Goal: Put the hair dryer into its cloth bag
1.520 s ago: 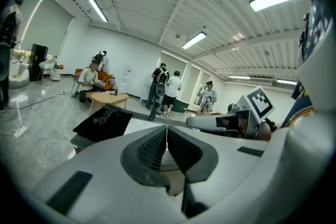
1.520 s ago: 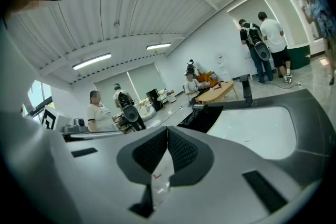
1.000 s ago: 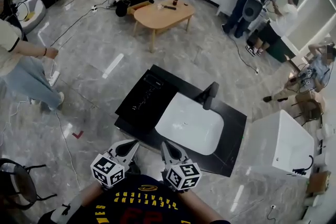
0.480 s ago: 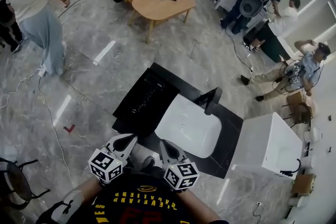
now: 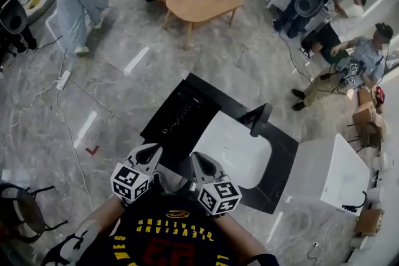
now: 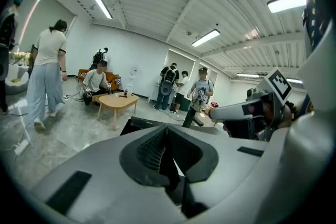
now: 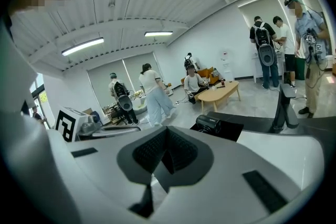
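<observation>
Brings left gripper (image 5: 152, 151) and right gripper (image 5: 197, 159) further up-frame toward the black table (image 5: 282, 149), both pinched shut on nothing. Leaves the hair dryer (image 7: 210, 124) untouched at centre, seemingly on its dark cloth bag (image 5: 177, 124): approach only, no grasp yet.

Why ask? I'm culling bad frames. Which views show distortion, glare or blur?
Head view: sharp, edges bowed, light streaks on the glossy floor. Left gripper view: strong fisheye, black corners, ceiling lamp blown out. Right gripper view: same fisheye and dark corners, no motion blur.
</observation>
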